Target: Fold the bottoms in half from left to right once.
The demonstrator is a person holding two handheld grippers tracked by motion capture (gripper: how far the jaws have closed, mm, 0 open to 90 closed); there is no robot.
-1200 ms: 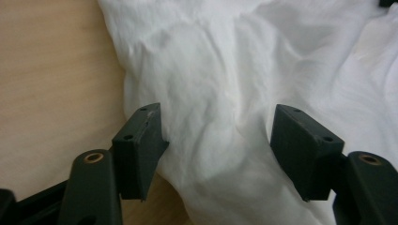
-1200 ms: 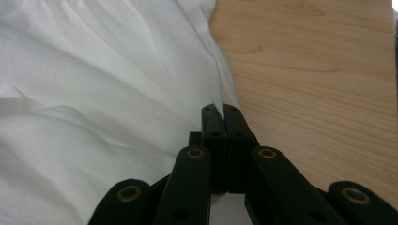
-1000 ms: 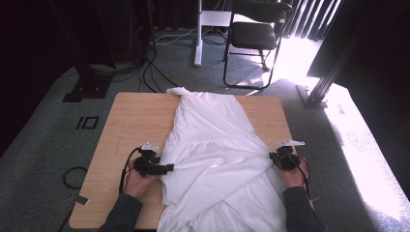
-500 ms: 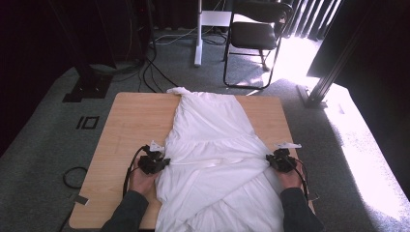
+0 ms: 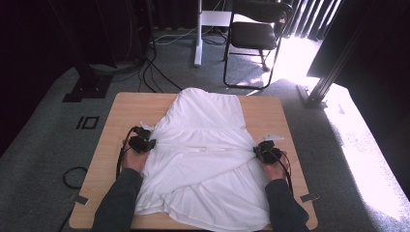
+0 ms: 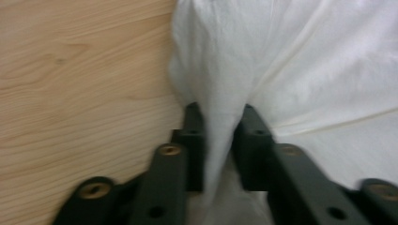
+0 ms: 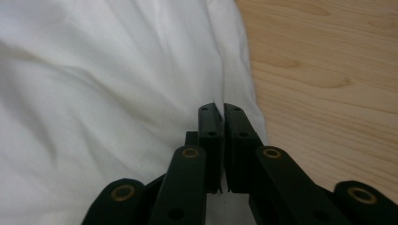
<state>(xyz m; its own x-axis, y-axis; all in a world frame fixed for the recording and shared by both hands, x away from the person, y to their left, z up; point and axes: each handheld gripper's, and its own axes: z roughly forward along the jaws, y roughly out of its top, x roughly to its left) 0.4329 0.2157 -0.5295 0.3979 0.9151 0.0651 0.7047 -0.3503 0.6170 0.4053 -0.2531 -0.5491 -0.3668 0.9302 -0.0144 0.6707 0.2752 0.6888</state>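
A white garment [image 5: 208,154] lies spread down the middle of the wooden table [image 5: 121,108], its narrow end toward the far edge and its wide hem hanging over the near edge, where the frame cuts it off. The left gripper [image 5: 143,142] sits at the garment's left edge, about halfway along the table; in the left gripper view [image 6: 218,140] a bunched fold of the cloth runs up between the two black jaws, which have just been easing a little apart yet still pinch the fold. The right gripper [image 5: 265,152] sits at the garment's right edge, a little nearer than the left one; in the right gripper view [image 7: 221,123] its jaws are almost together, with a thin edge of the cloth clamped between them. Bare wood lies to the left and right of the garment, and nothing else rests on the table. On the grey carpet beyond the far edge stand a black chair [image 5: 256,36] and a white post [image 5: 198,34], with dark cables [image 5: 154,67] trailing toward the left; bright light washes out the floor at the far right. The person's dark sleeves [image 5: 118,203] cover part of the near hem, and the room's far left is too dark to make out.
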